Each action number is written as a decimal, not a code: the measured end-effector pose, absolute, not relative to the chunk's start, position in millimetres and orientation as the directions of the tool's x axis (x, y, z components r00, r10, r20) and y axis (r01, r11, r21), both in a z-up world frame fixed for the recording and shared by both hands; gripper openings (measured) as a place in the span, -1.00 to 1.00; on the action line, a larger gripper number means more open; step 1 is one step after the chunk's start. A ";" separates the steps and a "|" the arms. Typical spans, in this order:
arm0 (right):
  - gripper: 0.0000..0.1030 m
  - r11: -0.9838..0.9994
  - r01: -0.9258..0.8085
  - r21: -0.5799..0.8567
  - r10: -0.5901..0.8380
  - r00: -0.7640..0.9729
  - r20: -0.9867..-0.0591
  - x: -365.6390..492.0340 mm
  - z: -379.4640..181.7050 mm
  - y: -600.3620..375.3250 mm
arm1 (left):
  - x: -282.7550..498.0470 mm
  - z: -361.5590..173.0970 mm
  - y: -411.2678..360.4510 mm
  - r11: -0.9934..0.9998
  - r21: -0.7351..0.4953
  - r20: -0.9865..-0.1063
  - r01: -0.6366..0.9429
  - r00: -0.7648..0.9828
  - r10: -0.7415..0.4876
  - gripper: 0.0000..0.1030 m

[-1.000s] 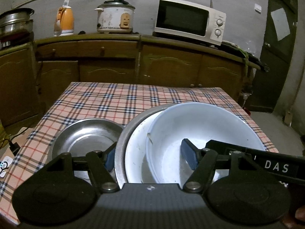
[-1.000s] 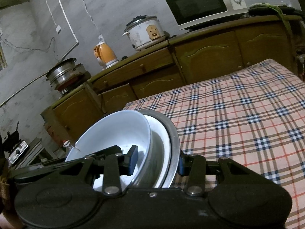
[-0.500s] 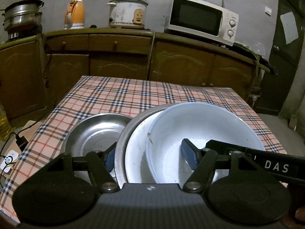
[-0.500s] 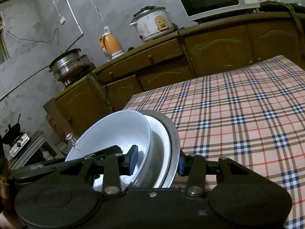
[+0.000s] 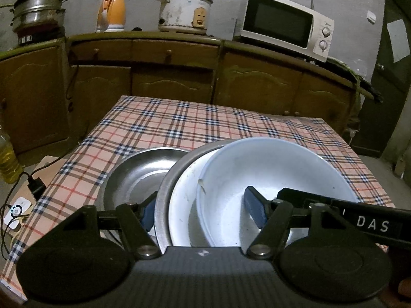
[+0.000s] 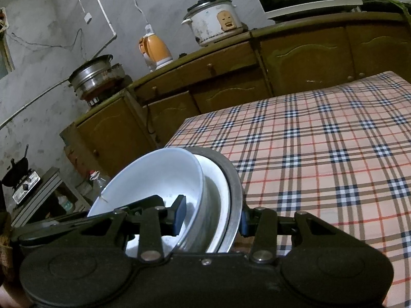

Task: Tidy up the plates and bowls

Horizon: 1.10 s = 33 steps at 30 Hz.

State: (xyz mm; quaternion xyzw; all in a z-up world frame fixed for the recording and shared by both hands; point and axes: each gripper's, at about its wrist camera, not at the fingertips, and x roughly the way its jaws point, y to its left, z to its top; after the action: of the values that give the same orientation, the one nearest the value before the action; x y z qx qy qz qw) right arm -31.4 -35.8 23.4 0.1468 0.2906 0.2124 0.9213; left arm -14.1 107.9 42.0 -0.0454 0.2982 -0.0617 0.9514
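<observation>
A white bowl (image 5: 277,177) sits inside a white plate (image 5: 183,205) inside a steel dish (image 5: 167,195); the three form a nested stack. My left gripper (image 5: 201,211) is shut on the stack, one finger outside the steel rim, one inside the bowl. My right gripper (image 6: 212,218) is shut on the same stack (image 6: 226,195) from the opposite side; it also shows in the left wrist view (image 5: 334,205). The stack is held tilted above the checkered table (image 5: 179,125). A separate steel plate (image 5: 138,174) lies on the table to the left, below the stack.
Wooden cabinets (image 5: 174,74) run along the wall behind the table, carrying a microwave (image 5: 285,25), a rice cooker (image 5: 183,12), an orange kettle (image 5: 113,12) and a steel pot (image 5: 38,12). A power strip and cable (image 5: 18,205) lie on the floor at left.
Both grippers have risen and moved back with the stack; the table and the counter appliances sit lower in both views. The grips are unchanged.
</observation>
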 end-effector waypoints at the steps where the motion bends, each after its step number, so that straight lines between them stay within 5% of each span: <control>1: -0.01 0.866 -0.307 0.394 0.478 0.739 -0.475 -30.4 23.2 -33.3 | -13.5 41.5 109.9 0.989 -0.123 -0.563 0.088 0.814 -0.142 0.38; 33: -0.01 0.859 -0.306 0.410 0.492 0.716 -0.495 21.2 10.8 21.5 | 30.7 34.6 157.9 0.991 -0.119 -0.584 0.065 0.803 -0.122 0.37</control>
State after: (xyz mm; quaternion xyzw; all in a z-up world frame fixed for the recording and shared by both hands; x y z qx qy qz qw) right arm 21.2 21.5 10.8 0.1513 0.3070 0.2181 0.9139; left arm 30.7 157.9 34.6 -0.0464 0.3101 -0.0494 0.9483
